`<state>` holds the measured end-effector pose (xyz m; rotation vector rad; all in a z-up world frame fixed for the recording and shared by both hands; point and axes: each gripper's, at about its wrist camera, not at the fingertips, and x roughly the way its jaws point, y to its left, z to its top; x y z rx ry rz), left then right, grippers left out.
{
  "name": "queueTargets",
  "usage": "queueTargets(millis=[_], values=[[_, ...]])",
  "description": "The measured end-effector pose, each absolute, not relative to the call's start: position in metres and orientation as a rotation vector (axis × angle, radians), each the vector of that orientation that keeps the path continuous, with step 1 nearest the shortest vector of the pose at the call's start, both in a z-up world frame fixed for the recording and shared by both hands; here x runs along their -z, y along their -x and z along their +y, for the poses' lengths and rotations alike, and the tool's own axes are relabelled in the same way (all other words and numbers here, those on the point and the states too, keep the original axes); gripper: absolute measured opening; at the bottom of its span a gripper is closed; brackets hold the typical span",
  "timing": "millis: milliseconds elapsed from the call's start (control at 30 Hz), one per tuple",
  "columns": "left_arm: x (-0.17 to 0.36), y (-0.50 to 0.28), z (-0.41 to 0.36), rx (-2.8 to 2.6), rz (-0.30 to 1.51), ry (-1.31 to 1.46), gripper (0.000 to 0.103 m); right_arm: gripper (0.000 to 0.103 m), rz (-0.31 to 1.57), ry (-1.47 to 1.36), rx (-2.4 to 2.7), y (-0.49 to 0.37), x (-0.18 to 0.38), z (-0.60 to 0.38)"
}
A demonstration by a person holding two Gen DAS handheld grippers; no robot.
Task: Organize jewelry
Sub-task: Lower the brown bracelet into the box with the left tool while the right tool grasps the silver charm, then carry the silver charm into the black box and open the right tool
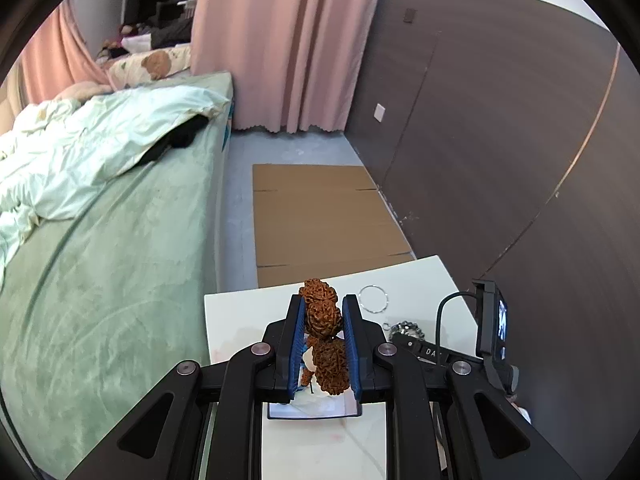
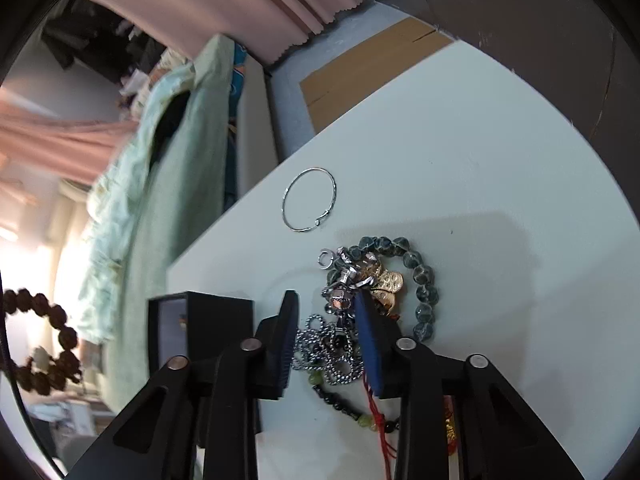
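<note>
My left gripper [image 1: 322, 309] is shut on a bracelet of rough brown beads [image 1: 323, 322], held above the white table [image 1: 236, 312] and over a small open box [image 1: 316, 410]. The same brown bracelet [image 2: 44, 340] hangs blurred at the left edge of the right wrist view. My right gripper [image 2: 326, 306] points down at a jewelry pile, its fingers apart on either side of a silver ball chain [image 2: 326, 346]. Its right finger [image 2: 370, 344] lies against silver charms [image 2: 346, 280]. A dark green bead bracelet [image 2: 420, 276] and a gold charm [image 2: 390, 283] lie just beyond.
A thin silver hoop [image 2: 310, 200] lies alone further out on the table [image 2: 480, 152]; a black box [image 2: 208, 324] stands left of the right gripper. A bed with a green cover [image 1: 100, 260] is to the left, flat cardboard [image 1: 320, 216] on the floor ahead, and a dark wall panel [image 1: 500, 140] to the right.
</note>
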<state>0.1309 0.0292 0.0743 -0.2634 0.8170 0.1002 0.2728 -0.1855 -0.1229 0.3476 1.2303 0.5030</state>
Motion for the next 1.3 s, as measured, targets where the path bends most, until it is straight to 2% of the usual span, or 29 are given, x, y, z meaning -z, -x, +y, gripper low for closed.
queueTargets(millis=[200,267,567,833,900,933,1000,1033,1067,1300], values=[[-0.048,-0.136,0.040,-0.080,0.830,0.337,0.020,0.029,1.244,-0.248,-0.475,-0.271,0.123,-0.174],[-0.038,-0.136,0.041,-0.070,0.833,0.358,0.020,0.019,1.239,-0.235,-0.447,-0.269,0.127,-0.174],[0.011,-0.134,0.050,-0.028,0.827,0.469,0.020,0.018,1.259,-0.394,-0.482,-0.266,0.125,-0.199],[0.043,-0.124,0.058,0.079,0.754,0.558,0.020,0.015,1.151,-0.446,-0.531,-0.243,0.090,-0.213],[0.050,-0.127,0.060,0.092,0.812,0.602,0.020,0.015,1.101,-0.433,-0.554,-0.235,0.076,-0.211],[0.051,-0.127,0.060,0.117,0.816,0.627,0.024,0.015,1.081,-0.429,-0.562,-0.232,0.070,-0.209],[0.048,-0.123,0.059,0.145,0.803,0.629,0.047,0.015,1.026,-0.417,-0.581,-0.224,0.056,-0.207],[0.046,-0.120,0.059,0.135,0.798,0.621,0.065,0.015,1.006,-0.414,-0.584,-0.223,0.050,-0.203],[0.044,-0.115,0.060,0.117,0.781,0.621,0.074,0.015,0.982,-0.412,-0.590,-0.220,0.043,-0.202],[0.032,-0.094,0.072,0.111,0.724,0.659,0.075,0.015,0.851,-0.422,-0.645,-0.202,-0.003,-0.191]])
